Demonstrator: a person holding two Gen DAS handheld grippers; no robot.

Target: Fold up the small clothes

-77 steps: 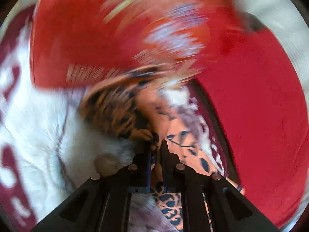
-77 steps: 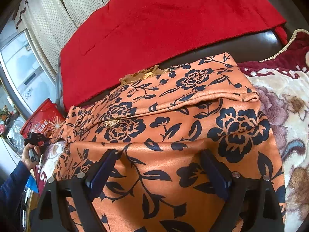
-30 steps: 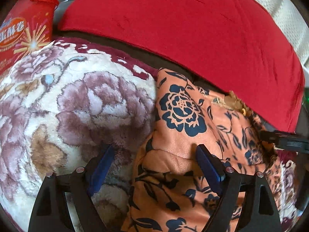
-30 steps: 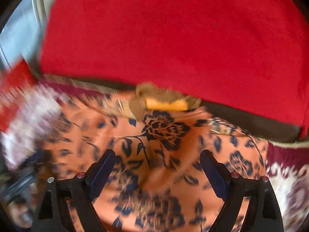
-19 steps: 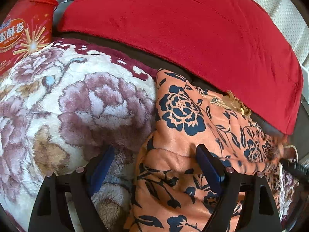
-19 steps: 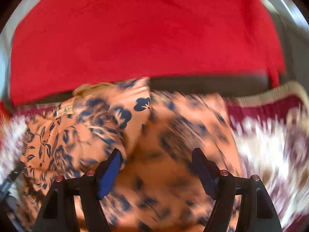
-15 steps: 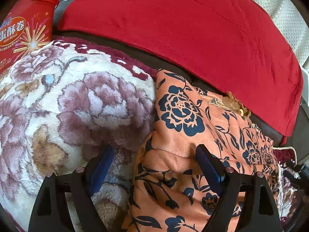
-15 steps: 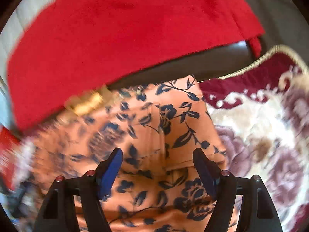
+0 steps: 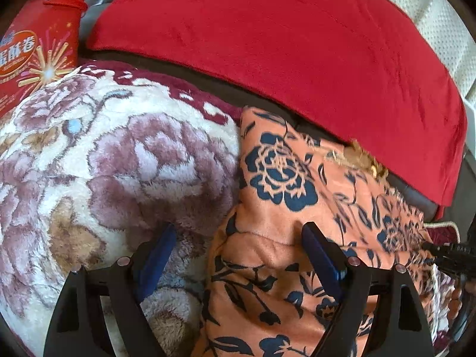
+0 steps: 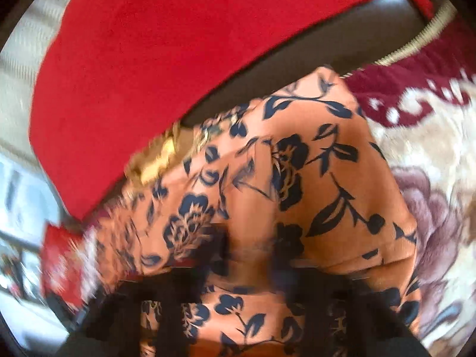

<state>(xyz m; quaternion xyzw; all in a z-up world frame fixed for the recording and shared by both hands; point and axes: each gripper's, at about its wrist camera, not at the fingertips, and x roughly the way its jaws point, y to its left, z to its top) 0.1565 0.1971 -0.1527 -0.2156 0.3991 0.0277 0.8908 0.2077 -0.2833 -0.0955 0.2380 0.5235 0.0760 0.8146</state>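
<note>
Two grippers work one orange floral garment, which lies half-folded on the plush floral blanket, its far edge against the red cushion cover. The left gripper hangs with its jaws spread wide and nothing pinched; one blue pad is over the blanket, the other over the garment's left edge. The right gripper has just been closing on a fold near the garment's right side, and its blurred fingers now look pinched on the cloth.

My worry is that the pinch has caught only the top layer. If so, a pull could drag that layer off the one beneath and undo the crease. With the left jaws released, nothing anchors the other edge, so the whole piece may slide on the soft blanket.

Only the left view shows a red snack tub at upper left and the garment's crisp left edge. The right view alone shows the grip point, though smeared.
</note>
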